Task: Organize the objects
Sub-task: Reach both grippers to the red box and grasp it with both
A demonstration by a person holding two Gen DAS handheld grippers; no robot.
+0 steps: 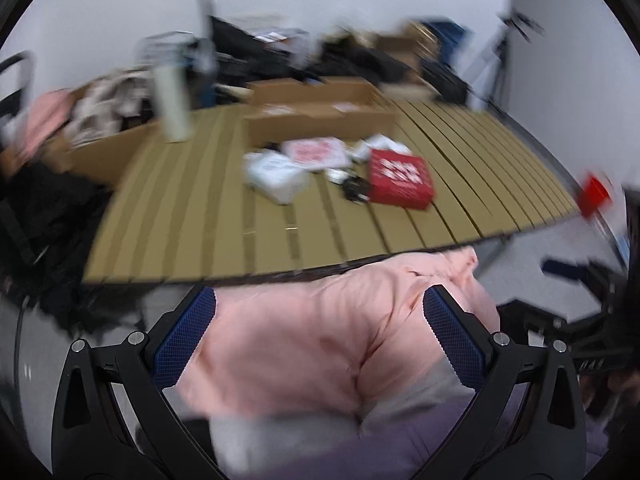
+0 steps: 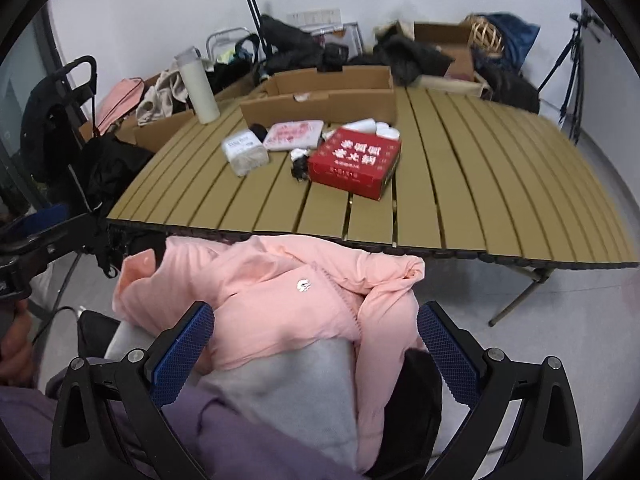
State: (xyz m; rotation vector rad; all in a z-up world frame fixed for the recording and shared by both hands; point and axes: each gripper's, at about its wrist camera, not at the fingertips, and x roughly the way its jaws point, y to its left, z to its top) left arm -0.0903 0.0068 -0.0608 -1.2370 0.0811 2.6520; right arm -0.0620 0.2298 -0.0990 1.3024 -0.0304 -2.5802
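A red box with white characters lies on the slatted tan table, with a white packet, a pink-printed packet and small black items beside it. An open cardboard box stands behind them. The same red box and the table show blurred in the left wrist view. My left gripper is open over a pink jacket. My right gripper is open over the same pink jacket, in front of the table edge.
A white bottle stands at the table's far left. Bags, dark clothes and cardboard boxes crowd the back wall. A tripod stands at the right. A black cart stands on the left. Grey and purple cloth lies under the jacket.
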